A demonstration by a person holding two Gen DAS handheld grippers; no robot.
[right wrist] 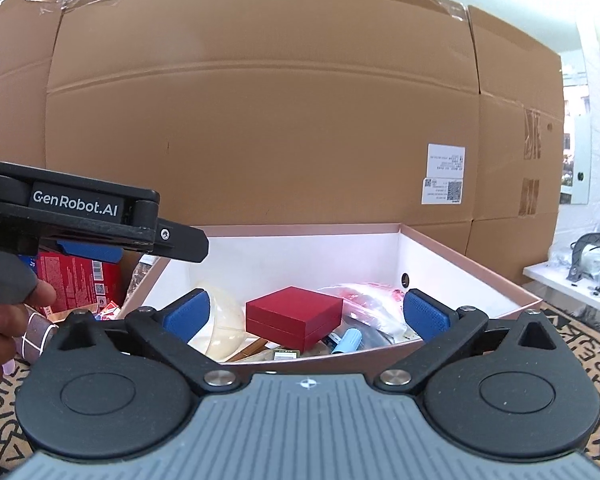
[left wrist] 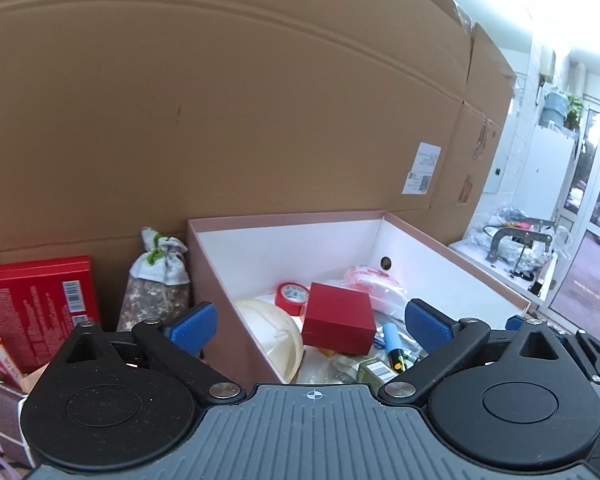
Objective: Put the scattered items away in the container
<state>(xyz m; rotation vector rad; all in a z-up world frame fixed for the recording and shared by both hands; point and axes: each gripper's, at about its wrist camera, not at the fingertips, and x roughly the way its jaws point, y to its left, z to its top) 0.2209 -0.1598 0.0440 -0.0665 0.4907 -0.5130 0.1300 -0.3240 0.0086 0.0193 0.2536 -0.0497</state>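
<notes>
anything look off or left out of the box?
Yes. The square red hinged case sits tilted on the pile inside the pink open cardboard box, not flat. Left of the box, the grey cloth pouch and flat red printed carton remain outside. Both grippers, left and right, are open and empty.

Red box (left wrist: 337, 322) in pink container (left wrist: 236, 312); roll beyond, perhaps tape (left wrist: 291, 297).

Cream bowl (right wrist: 224, 320) partly hidden behind right gripper's blue pad (right wrist: 186, 314); label text on green bottle (left wrist: 374, 372) too small to read. Red book (left wrist: 32, 308), possibly a box, cut by frame edge.
</notes>
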